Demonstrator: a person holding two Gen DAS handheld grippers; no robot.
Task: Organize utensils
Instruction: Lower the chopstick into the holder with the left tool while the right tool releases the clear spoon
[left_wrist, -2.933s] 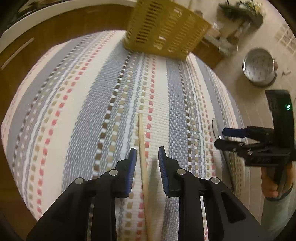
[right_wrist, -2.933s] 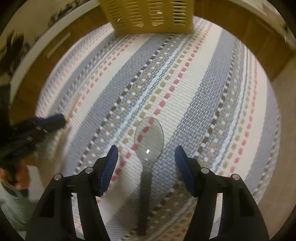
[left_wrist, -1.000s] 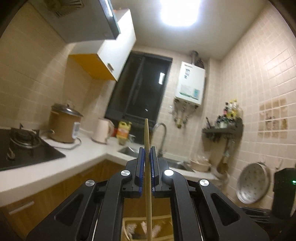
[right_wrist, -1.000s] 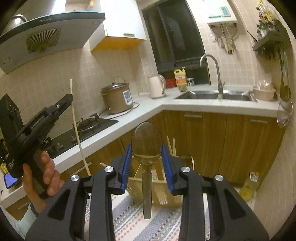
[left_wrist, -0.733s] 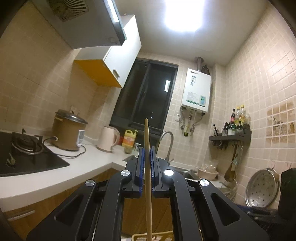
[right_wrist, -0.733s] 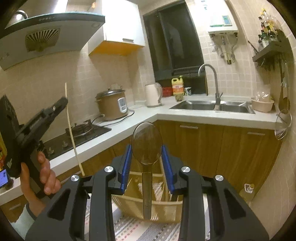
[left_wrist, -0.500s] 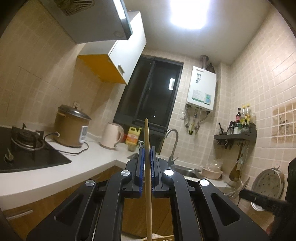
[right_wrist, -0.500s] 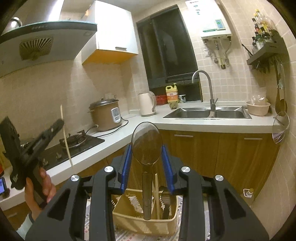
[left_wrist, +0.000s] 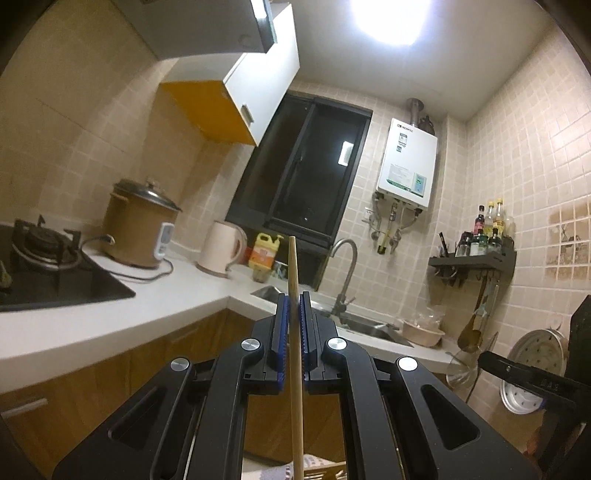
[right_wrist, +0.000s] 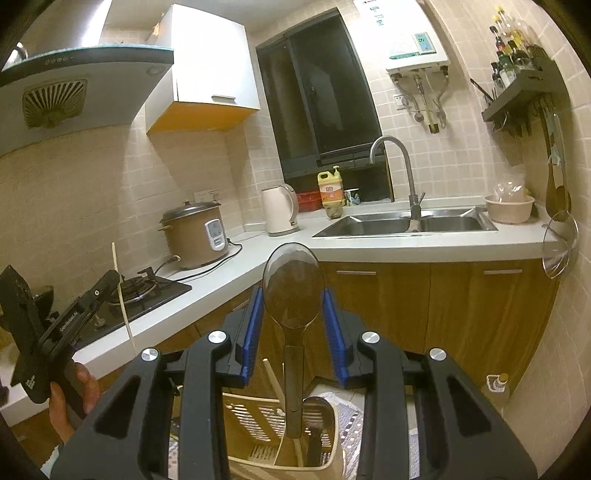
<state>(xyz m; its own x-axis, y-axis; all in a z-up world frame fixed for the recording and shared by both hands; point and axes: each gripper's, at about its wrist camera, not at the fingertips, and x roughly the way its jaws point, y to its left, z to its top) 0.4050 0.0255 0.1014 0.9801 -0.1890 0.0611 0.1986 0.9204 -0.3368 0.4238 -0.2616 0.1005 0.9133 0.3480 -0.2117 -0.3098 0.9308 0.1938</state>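
Note:
My left gripper (left_wrist: 294, 300) is shut on a thin wooden chopstick (left_wrist: 293, 266) that stands upright between its blue pads. From the right wrist view, that left gripper (right_wrist: 105, 284) appears at the left edge in a person's hand (right_wrist: 70, 400), the chopstick (right_wrist: 122, 299) still in it. My right gripper (right_wrist: 292, 308) is shut on a dark translucent spoon (right_wrist: 293, 284), bowl up and handle hanging down. Just below the handle stands a pale yellow slotted basket (right_wrist: 247, 415) that holds chopsticks (right_wrist: 273, 380) and a black spoon (right_wrist: 318, 413).
The basket stands on a striped cloth (right_wrist: 349, 411). Beyond it runs an L-shaped white counter (right_wrist: 369, 251) over wooden cabinets (right_wrist: 461, 314), bearing a gas hob (right_wrist: 144, 291), a rice cooker (right_wrist: 194, 236), a kettle (right_wrist: 279, 210) and a sink (right_wrist: 406, 221). A glass lid (right_wrist: 559, 251) hangs at the right.
Both grippers closed on the chopstick and the spoon on the cloth and lifted them upright. Over the last second they moved toward the basket, which now sits under the right gripper.

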